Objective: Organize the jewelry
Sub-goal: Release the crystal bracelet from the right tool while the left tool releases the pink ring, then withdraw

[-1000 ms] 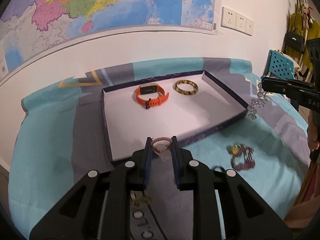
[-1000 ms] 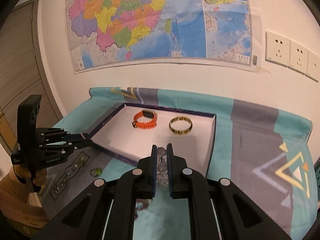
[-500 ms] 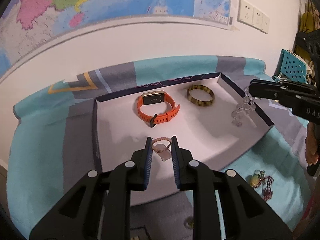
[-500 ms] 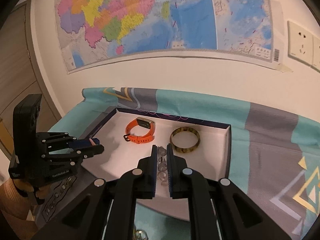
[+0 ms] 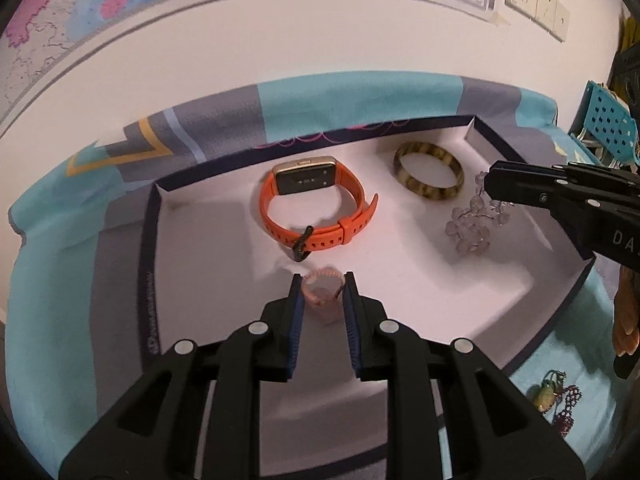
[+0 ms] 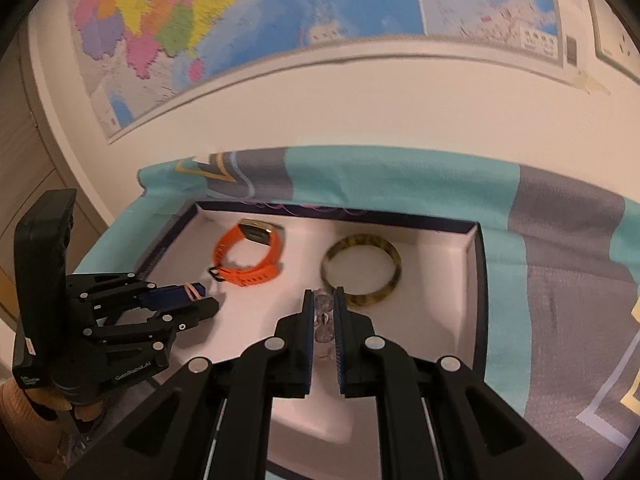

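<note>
Black left gripper (image 5: 322,290) clamps pink bracelet (image 5: 321,289) over tray (image 5: 208,264); right gripper (image 6: 323,300) clamps bead bracelet (image 5: 474,226)

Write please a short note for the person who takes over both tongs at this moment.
Left tongs: shut on the pink bracelet, low over the tray.
Right tongs: shut on the clear bead bracelet, which hangs over the tray's right side.
Done: orange watch and tortoiseshell bangle lie in the tray.
Left: release both bracelets in the tray, then fetch the dark red bead piece on the cloth outside the tray.
</note>
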